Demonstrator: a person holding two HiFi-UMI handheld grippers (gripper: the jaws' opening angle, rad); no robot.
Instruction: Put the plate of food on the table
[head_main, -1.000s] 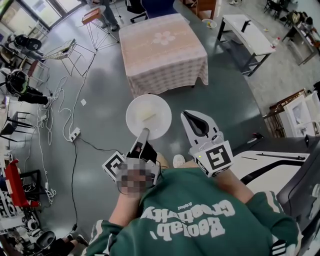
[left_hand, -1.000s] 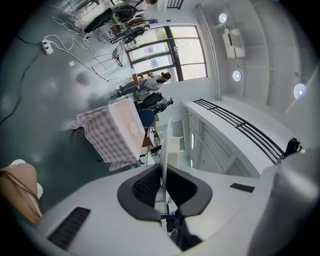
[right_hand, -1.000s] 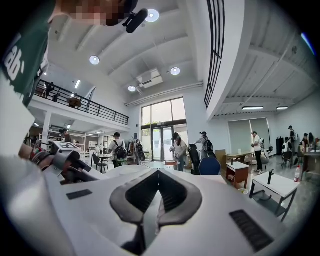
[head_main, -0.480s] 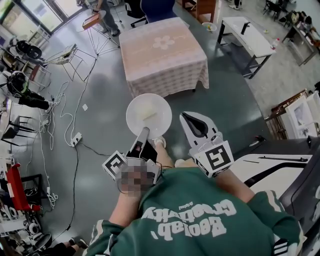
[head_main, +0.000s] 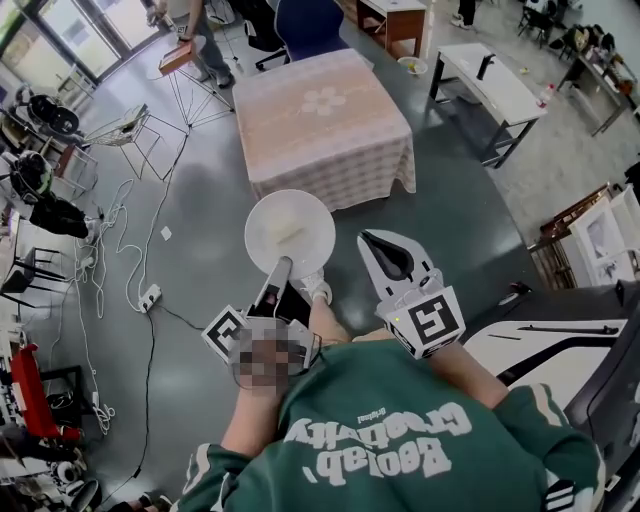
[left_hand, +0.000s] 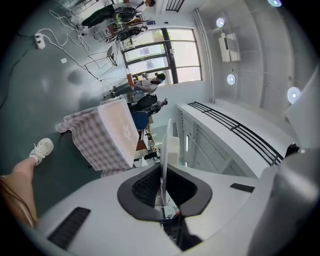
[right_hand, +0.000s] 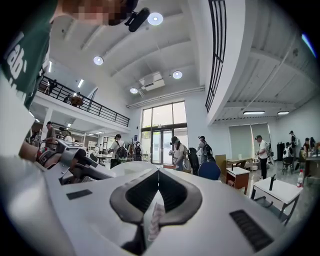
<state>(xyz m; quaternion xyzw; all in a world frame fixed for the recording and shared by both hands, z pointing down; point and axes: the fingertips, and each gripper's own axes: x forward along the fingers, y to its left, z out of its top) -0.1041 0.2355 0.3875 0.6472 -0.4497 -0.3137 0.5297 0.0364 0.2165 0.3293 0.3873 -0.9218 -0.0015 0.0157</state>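
Holding the white plate (head_main: 268, 212) out over the grey floor (head_main: 190, 260), short of the cloth-covered table (head_main: 320, 105) and not yet above it, with a pale block of food (head_main: 291, 232) sitting near the middle. Pinching only the near rim in the left gripper (head_main: 281, 266), jaws closed tight on the thin edge. Probably risking most from that one-edge grip: letting the far side sag or swivel on the way over, sliding the food off, or dropping the plate outright. Possibly also clipping the table's near edge, or dragging its draped cloth, by coming in too low. Reaching the left gripper forward and slightly left of the body, roughly level. Carrying the right gripper (head_main: 384, 250) just beside the plate, apart from it, pointing ahead, jaws pressed together on nothing.
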